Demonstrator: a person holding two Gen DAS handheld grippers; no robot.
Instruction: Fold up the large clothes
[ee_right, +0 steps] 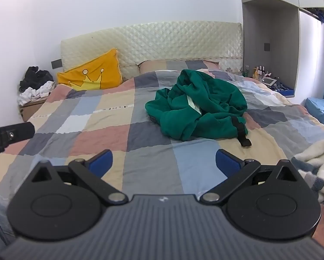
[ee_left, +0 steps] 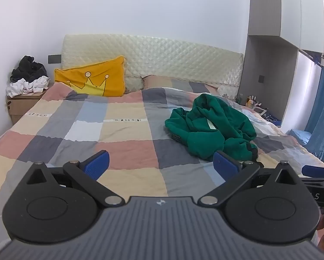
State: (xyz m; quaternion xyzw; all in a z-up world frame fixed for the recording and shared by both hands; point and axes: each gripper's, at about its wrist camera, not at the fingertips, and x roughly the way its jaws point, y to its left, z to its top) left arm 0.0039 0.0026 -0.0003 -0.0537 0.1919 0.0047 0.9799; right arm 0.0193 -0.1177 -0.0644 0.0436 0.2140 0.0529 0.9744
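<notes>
Zero folds done: green garment crumpled on bed, right of yellow pillow. Left gripper + right gripper fingers wide apart, empty, short of garment. All folding left.

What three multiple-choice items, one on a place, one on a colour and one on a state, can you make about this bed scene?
1. Where does the green garment lie?
A. On the checked bedcover
B. On the floor
C. Over the headboard

2. What colour is the crown pillow?
A. Blue
B. Yellow
C. White

3. How is the garment now?
A. Neatly folded
B. Hung up
C. Crumpled in a heap

Answers: 1 A, it rests on the cover; 2 B, its cloth is yellow; 3 C, it is bunched, with open left gripper and right gripper away from it.
</notes>
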